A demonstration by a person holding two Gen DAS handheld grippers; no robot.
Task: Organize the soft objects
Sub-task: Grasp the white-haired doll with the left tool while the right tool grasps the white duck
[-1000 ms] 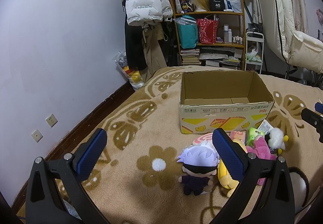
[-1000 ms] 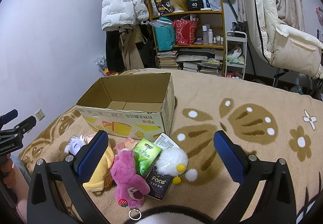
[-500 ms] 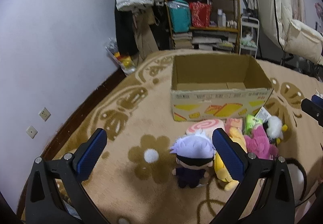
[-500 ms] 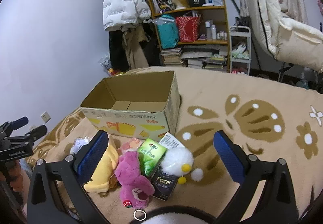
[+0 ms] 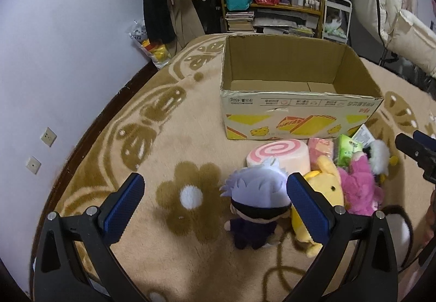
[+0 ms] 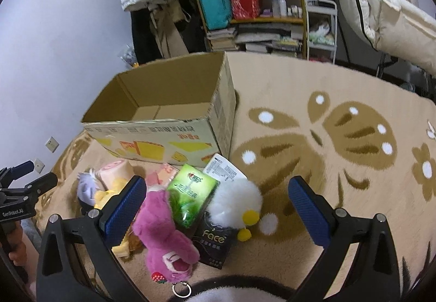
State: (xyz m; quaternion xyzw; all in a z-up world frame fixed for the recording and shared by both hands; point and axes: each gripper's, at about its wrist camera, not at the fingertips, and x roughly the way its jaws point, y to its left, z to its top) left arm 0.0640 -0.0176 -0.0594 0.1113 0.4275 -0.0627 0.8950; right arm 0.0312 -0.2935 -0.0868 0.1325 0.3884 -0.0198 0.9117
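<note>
- Left tool (image 5: pixel 215 193): jaws spread wide, holding nothing, above the white-haired dark-clothed plush doll (image 5: pixel 256 204) on the beige patterned carpet (image 5: pixel 169 220).
- Right tool (image 6: pixel 218 193): jaws spread wide, holding nothing, over the pink plush bear (image 6: pixel 163 231) and white fluffy plush bird (image 6: pixel 234 204).
- Open brown cardboard box (image 6: pixel 163 135): behind the pile.

The yellow plush (image 5: pixel 324 187) is half hidden behind the left gripper's right finger (image 5: pixel 308 209), and in the right wrist view only scraps of it show past a blue pad. The black-and-white furry thing (image 6: pixel 218 291) is cut off by the bottom edge — what it is cannot be told. The pink packet (image 5: pixel 321 148) sits mostly behind the swirl roll cushion (image 5: pixel 278 156). Print on the cardboard box (image 5: pixel 299 103) is too small to read — likewise the shelf (image 6: pixel 261 21) clutter.
</note>
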